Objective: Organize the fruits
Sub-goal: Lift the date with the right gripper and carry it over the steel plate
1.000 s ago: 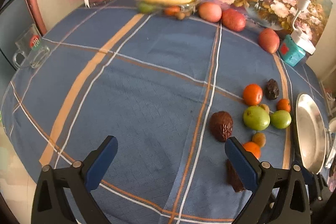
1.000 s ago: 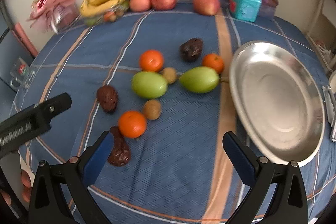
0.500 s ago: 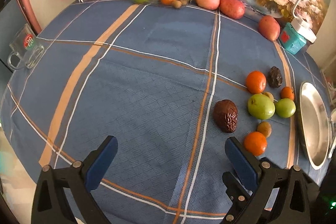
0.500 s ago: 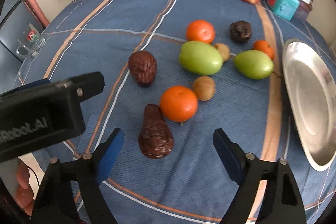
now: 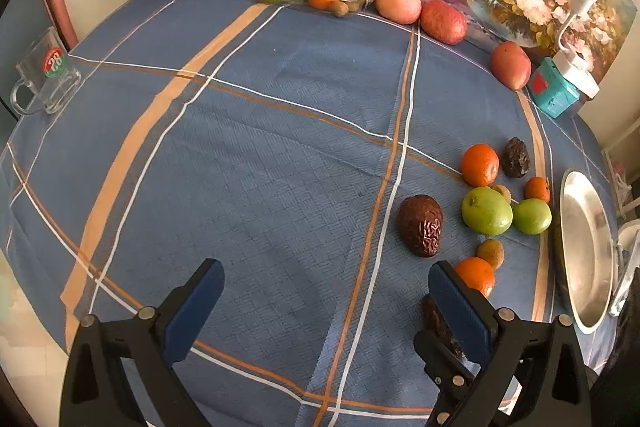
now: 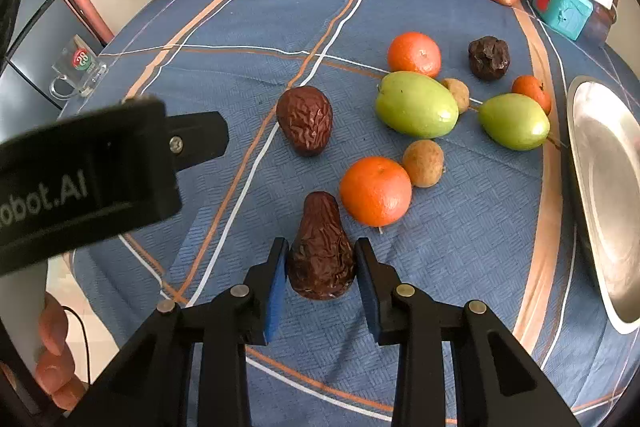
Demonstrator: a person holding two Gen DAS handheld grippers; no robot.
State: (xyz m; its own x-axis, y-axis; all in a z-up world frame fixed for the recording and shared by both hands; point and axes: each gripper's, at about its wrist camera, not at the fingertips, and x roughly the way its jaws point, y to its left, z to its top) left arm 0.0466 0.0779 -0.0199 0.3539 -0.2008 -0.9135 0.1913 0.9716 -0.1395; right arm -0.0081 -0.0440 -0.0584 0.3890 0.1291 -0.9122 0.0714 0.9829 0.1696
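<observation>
Pick-up step: right gripper (image 6: 321, 269) clenches on the nearest wrinkled date (image 6: 321, 259), just below-left of the near orange (image 6: 375, 190). Left gripper (image 5: 320, 301) hangs released, left of that orange. Next, probably: lift, carry toward the steel plate (image 6: 612, 187).

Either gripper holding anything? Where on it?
Right gripper pinches the wrinkled dried date across its wide lower end. Left gripper is open, empty.

The right gripper (image 6: 322, 277) has dropped toward the tablecloth (image 6: 460, 239). Its blue pads (image 6: 276, 287), wide apart earlier, now press both sides of the long wrinkled date (image 6: 322, 259) beside the nearest orange (image 6: 375, 190).
</observation>
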